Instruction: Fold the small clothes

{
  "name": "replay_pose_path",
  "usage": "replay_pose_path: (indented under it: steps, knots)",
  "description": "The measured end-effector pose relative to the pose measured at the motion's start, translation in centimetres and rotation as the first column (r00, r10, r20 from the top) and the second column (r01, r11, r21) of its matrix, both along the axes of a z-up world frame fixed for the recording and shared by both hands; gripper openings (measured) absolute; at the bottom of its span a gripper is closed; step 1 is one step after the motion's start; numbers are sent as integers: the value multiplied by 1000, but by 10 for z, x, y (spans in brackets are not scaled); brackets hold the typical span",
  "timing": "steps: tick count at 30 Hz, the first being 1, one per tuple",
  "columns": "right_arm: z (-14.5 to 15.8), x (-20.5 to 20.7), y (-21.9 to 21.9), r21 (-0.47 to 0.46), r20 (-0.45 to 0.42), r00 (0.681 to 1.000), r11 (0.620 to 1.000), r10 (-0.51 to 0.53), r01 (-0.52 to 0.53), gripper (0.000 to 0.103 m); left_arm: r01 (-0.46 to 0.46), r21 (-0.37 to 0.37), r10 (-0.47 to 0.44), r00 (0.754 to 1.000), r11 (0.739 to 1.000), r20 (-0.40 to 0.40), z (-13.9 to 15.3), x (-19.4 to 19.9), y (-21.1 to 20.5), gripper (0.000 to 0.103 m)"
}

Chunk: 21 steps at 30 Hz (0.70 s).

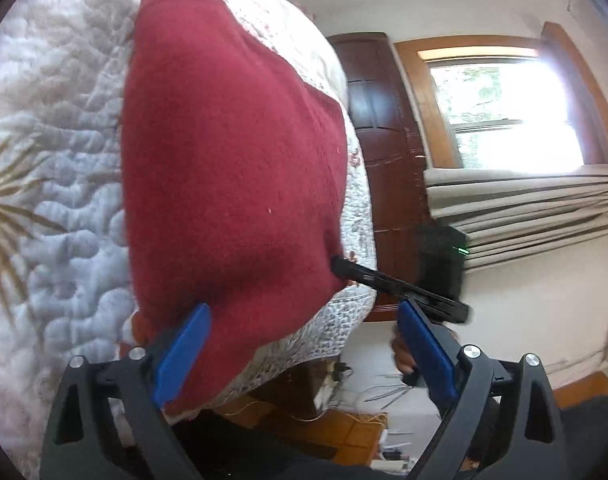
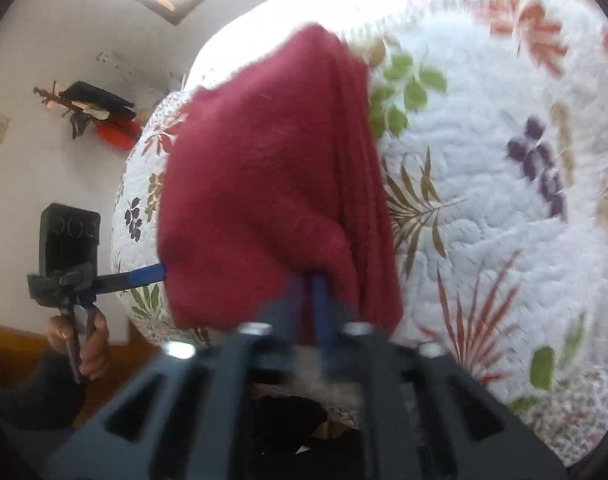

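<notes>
Pinching the near edge of the sweater (image 2: 264, 184) with the right hand-held gripper (image 2: 307, 285), blue fingers pressed together on a bunch of knit. Holding the left hand-held gripper (image 1: 304, 312) spread wide, with one pad (image 1: 184, 356) over the sweater's near corner and the other out past the bed's edge, gripping nothing.

Likely soft, light and limp: thick fuzzy knit with no stiffness, apt to sag and bunch wherever unsupported, and to cling a little to the quilt (image 2: 483, 168) rather than slide. Not fragile, though probably stretchy under a hard pull. Best taken by the hem corners or a doubled edge, pinching both layers and lifting low to keep the folds flat.

Lying lengthwise along the quilt: deep red, matte, rounded at the near end, ribbed at the far end, with long pleats stacked down one side. Beneath, puffy white stitched cloth printed with green, purple and rust leaves. Beyond the bed, a dark wooden panel (image 1: 379, 120), a pleated grey curtain (image 1: 523, 200) and a bright window (image 1: 503, 112).
</notes>
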State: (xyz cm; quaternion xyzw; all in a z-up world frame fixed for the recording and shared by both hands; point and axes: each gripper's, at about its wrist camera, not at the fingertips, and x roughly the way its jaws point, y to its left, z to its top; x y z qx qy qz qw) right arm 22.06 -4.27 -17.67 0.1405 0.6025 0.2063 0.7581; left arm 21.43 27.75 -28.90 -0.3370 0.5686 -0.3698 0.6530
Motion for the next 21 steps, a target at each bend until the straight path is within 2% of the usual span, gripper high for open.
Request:
replay_pose_path:
  steps: [1,2,3,4,6,7,8,10,13,14,16,19,21]
  knots:
    - [11,-6,4,-41,33,999,999,-5,7,76,-27,42,27,1000,999,5,9,-5,1,99]
    - [29,-17,10,-120,92,996,992,-19,30,88,-66,117,63,998,991,29,21,-13,1,99]
    - [44,-28,17,-173,142,990,984,-12,37,92,-92,190,81,995,977,63,34,-21,1,99]
    - [56,-36,25,-213,178,984,977,10,29,92,-121,297,87,988,947,124,53,-34,0,99]
    - [79,-56,44,-353,259,965,934,42,54,99,-197,471,79,963,860,258,86,-61,-5,99]
    - [88,-64,48,-395,292,955,915,46,76,100,-262,552,84,941,792,327,102,-77,-9,99]
    - [93,-72,45,-397,312,949,914,47,85,100,-329,594,100,918,734,385,118,-93,-14,99]
    - [106,-85,38,-380,336,941,919,31,106,100,-419,583,157,882,696,445,142,-115,-16,99]
    - [125,-99,33,-371,356,933,923,45,97,100,-469,590,197,863,657,466,173,-145,-36,99]
    - [135,-108,31,-356,375,926,929,47,97,100,-473,591,202,861,653,466,176,-150,-40,99]
    - [151,-118,27,-333,375,926,938,37,97,100,-471,579,227,867,665,445,189,-171,-50,99]
    - [175,-134,17,-289,355,934,954,35,74,100,-500,596,256,856,628,448,208,-194,-61,99]
    - [190,-146,13,-301,380,923,951,56,66,100,-522,583,274,843,623,463,221,-211,-68,99]
